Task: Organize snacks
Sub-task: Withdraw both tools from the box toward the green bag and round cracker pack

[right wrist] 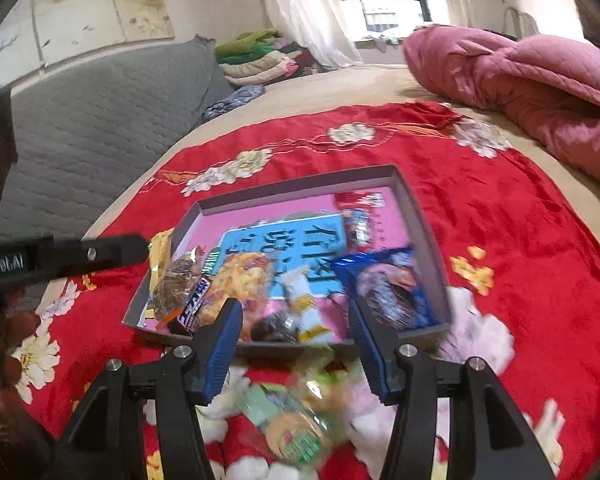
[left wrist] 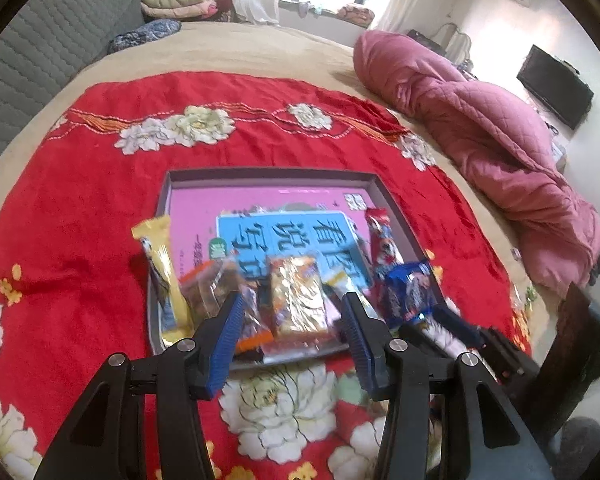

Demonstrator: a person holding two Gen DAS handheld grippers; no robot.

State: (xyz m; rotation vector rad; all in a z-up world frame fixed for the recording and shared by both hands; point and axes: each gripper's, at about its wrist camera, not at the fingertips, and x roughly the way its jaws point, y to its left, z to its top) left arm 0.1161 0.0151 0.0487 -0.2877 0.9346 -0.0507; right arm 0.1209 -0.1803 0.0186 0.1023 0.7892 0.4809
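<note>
Snacks (left wrist: 296,300) crowd the near end of the tray (left wrist: 268,175) on the bed. Both tools, left (left wrist: 294,308) and right (right wrist: 296,314), hang spread and empty; a careless dip could snag neighbouring packets.

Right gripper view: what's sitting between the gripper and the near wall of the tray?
A snack packet with a green label lies on the red floral cloth, just outside the tray, below the open right gripper. It is blurred in the right wrist view.
</note>
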